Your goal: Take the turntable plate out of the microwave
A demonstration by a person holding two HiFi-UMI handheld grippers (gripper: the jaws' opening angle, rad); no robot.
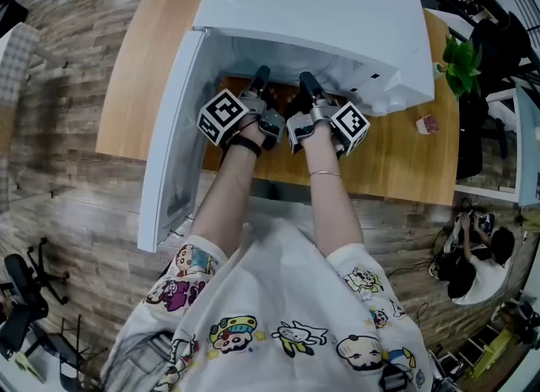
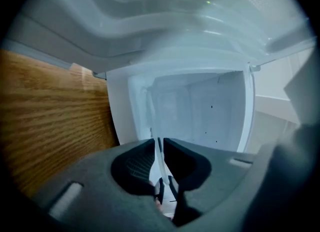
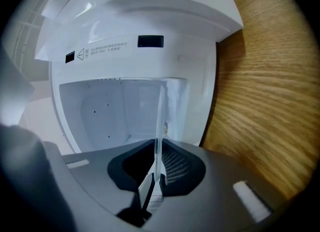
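**Inside the white box-shaped microwave [image 1: 321, 11], two grippers clamp the thin clear glass turntable plate [image 3: 160, 116]**

At 12 o'clock in the head view, the microwave sits on a light brown wooden table [image 1: 139, 70]. Its white door [image 1: 169, 154] is swung wide toward 8 o'clock. The person's two forearms reach up from 6 o'clock, side by side, into the mouth of the cavity.

The grey left gripper [image 2: 159, 143] carries a black-and-white marker cube and lies at 9 o'clock of the matching right gripper [image 3: 156, 146].

In the left gripper view the jaws stand almost together, clenched on the plate's rim. The glass shows edge-on as a pale sliver running from the pads toward 12 o'clock, against the white back wall of the cavity.

In the right gripper view the jaws are likewise pinched on the rim, and the glass strip rises straight to 12 o'clock past the ribbed pad.

The plate is at the front of the cavity, held between the two grippers. Whether it rests on the cavity floor cannot be told.

A small pink-and-white object [image 1: 428, 123] lies on the table at 3 o'clock of the microwave, and a green leafy plant [image 1: 460, 61] stands at 2 o'clock
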